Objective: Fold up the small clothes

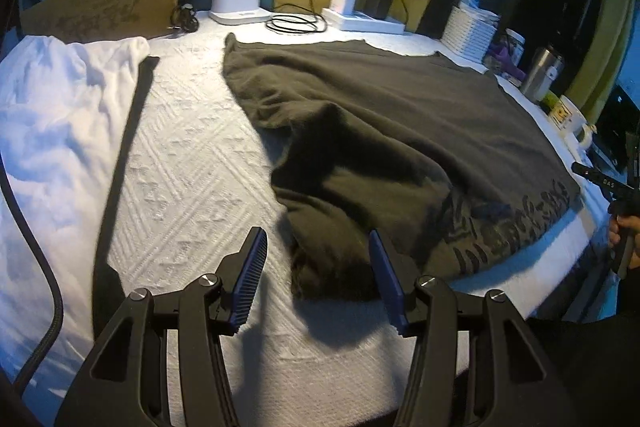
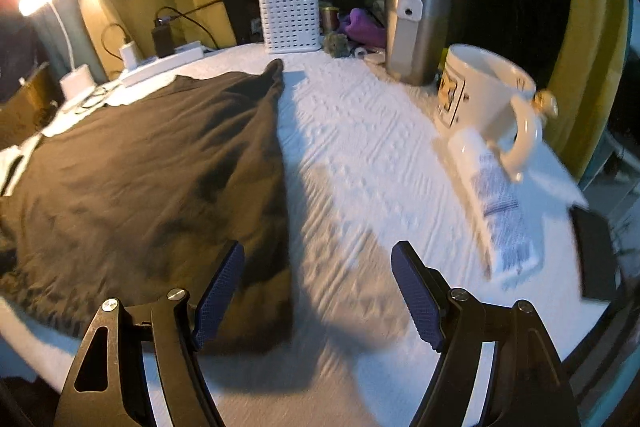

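Right tool near mug, tube

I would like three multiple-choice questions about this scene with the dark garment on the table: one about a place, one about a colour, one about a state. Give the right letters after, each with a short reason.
1. Where does the white mug stand?
A. On the dark garment
B. On the white cloth, right of the garment
C. Inside the white basket

2. What colour are the gripper pads?
A. Blue
B. Red
C. Yellow

3. How is the dark garment now?
A. Hanging from a gripper
B. Lying on the table, rumpled, held by no gripper
C. Folded into a small square

Answers: 1 B, the mug sits on bare cloth beside a steel tumbler. 2 A, both pads show blue. 3 B, the left gripper and right gripper are open and empty.
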{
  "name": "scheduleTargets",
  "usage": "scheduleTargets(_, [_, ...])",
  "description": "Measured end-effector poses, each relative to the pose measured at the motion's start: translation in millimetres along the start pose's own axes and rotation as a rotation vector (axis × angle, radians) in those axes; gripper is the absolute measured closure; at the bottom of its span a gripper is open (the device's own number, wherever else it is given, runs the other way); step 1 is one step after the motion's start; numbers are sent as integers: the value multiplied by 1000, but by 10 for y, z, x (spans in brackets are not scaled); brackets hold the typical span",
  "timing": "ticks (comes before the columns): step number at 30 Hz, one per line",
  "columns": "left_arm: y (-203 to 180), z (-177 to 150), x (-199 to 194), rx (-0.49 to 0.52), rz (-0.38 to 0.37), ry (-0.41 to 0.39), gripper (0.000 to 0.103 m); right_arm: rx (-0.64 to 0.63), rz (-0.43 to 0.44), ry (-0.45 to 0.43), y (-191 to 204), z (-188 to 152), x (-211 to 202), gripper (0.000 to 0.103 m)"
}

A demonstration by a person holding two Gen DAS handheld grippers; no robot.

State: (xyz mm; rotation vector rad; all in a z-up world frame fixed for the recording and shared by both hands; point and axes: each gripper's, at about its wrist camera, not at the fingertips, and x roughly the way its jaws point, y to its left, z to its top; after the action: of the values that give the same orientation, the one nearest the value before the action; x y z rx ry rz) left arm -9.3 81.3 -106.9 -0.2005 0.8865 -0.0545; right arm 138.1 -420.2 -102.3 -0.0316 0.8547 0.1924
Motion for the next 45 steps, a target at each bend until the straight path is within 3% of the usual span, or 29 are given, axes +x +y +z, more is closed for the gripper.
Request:
scheduleTargets(5, [-60,-50,32,4,-29,-4,51,45,85,13,61,-230,6,48])
scheduleTargets(6, [-65,-54,39,1,-28,-9,63,47,81,-5,83,-250,-7,49])
scheduleTargets(8, [-66,-53,50,-4,-21,-4,85,33,109,-13,156,-272,-7,63])
scheduleTargets(10, [-81,-42,-20,-9,-23,-18,90,10,120,-13,241,-269,-2,85])
scheduleTargets(13, [-171,-24,-216,23,-11,-53,93,-21,85,-24,320,-239,-36,88])
scheduleTargets(18, [-294,-62,-398,34,-12,-27,94,-49,55,-67,307,-159,-250,89])
scheduleTargets(24, [-264,-316,-205,12,0,108,94,-97,21,-25,253,-231,-217,89])
scheduleTargets(31, [-263,-360,-306,48,-14,175,83,-97,-19,-3,232,-321,-131,89])
scheduleTargets(34, [-169,-306,-441,38,-15,139,82,-88,-12,8,209,-297,-120,86])
scheduleTargets(36, [-104,-222,-485,17,-8,106,58,-101,-46,8,217,-292,-130,82])
scheduleTargets(38, [-45,-109,-496,-10,11,49,47,-99,-51,10,205,-286,-141,79])
scheduleTargets(42, [61,97,-467,-60,-18,-19,47,-86,-109,0,130,-253,-189,53])
scheduleTargets(45, [141,221,-316,-93,-22,-22,47,-61,-116,-18,38,-203,-242,51])
